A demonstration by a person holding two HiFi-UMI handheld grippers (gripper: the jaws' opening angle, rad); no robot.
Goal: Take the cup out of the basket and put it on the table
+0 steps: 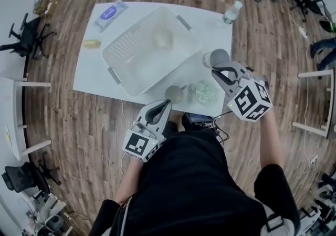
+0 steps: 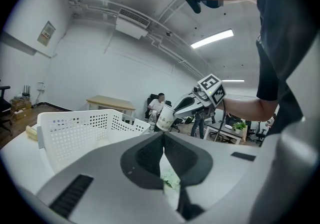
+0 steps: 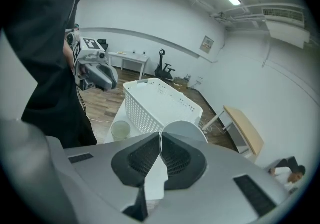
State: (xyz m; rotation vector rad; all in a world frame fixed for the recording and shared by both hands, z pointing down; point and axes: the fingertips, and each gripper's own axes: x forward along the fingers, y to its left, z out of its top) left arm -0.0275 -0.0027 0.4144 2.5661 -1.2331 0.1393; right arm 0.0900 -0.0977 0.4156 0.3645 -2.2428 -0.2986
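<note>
The white paper cup hangs tilted above the white tabletop, its wall pinched by the right gripper, just beside the white perforated basket.

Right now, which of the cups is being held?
The cup pinched at its rim by the right gripper, beside the basket. The front cup stands free on the table, with no gripper on it.

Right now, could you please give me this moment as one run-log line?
status: cup out of basket | right gripper: shut on cup rim, over table | left gripper: shut, empty | second cup: on table
</note>
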